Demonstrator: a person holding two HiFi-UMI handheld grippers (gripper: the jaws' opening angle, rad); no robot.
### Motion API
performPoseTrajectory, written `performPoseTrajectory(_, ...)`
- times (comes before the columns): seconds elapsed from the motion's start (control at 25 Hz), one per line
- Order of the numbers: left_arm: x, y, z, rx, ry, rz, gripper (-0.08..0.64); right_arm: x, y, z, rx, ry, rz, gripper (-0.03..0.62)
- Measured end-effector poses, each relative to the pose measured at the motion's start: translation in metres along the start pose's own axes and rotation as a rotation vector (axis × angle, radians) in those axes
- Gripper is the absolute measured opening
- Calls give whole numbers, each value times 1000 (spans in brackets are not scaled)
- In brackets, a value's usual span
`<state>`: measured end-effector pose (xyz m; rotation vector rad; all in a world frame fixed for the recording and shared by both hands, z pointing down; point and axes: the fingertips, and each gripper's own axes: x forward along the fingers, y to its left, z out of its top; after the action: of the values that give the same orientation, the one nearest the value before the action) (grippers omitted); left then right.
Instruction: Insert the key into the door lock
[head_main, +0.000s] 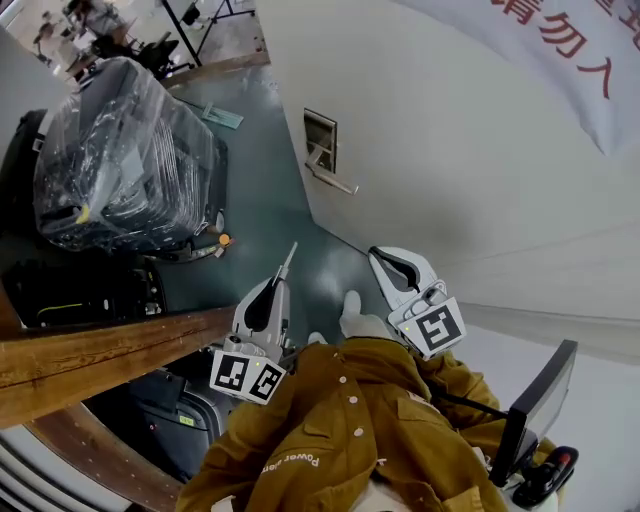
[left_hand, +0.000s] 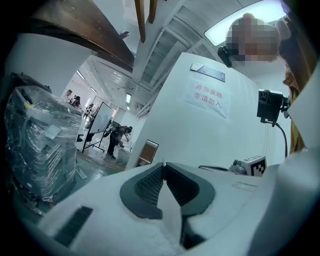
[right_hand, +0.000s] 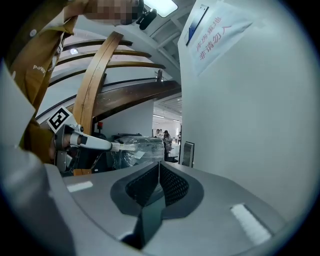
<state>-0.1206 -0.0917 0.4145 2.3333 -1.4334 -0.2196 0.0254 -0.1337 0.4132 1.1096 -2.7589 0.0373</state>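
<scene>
The door lock (head_main: 320, 135) is a recessed metal plate with a lever handle (head_main: 335, 181) on the white door (head_main: 450, 160), well ahead of both grippers. My left gripper (head_main: 281, 274) is shut on a thin silver key (head_main: 289, 257) that sticks out past its tips toward the door. In the left gripper view the jaws (left_hand: 162, 167) meet on the key's edge, and the lock plate (left_hand: 148, 152) shows far ahead. My right gripper (head_main: 379, 256) is shut and empty, close beside the door. The right gripper view (right_hand: 159, 165) shows the lock plate (right_hand: 188, 153) ahead and the left gripper (right_hand: 85, 142) to the left.
A plastic-wrapped stack of black cases (head_main: 120, 160) stands on the green floor at left. A wooden beam (head_main: 100, 355) crosses the lower left. A sign with red characters (head_main: 560, 40) hangs on the door. People work far off (left_hand: 117, 137). A dark screen (head_main: 540, 400) stands at lower right.
</scene>
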Motion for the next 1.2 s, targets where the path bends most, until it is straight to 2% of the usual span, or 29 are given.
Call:
performPoseTrajectory(0.08,21,-2,4,1,-7,4,23,12,-14,6,-9,-29,31,71)
performPoseTrajectory(0.2,43,-4,3,-15,-9,20,23,29,-27,8,-73,-55,75,110)
performPoseTrajectory(0.28,54,-6,2,-19,-3,27,23,38,-34,3,-114,-23,92,146)
performPoseTrajectory(0.48,75,-5,3,-32,17,20,23,63,-56,-9,-141,36,75,169)
performPoseTrajectory(0.68,85,9,2,-86,24,12,23,98,-65,-38,-288,139,85,204)
performPoseTrajectory(0.84,93,19,6,-97,21,4,23,122,-76,-66,-361,222,99,202)
performPoseTrajectory(0.96,96,29,5,-127,19,4,23,135,-87,-82,-355,267,86,194)
performPoseTrajectory(1.08,101,39,-1,-149,29,3,23,142,-90,-88,-356,281,82,126)
performPoseTrajectory(1.2,108,45,-8,-166,46,-3,23,143,-89,-88,-363,283,88,123)
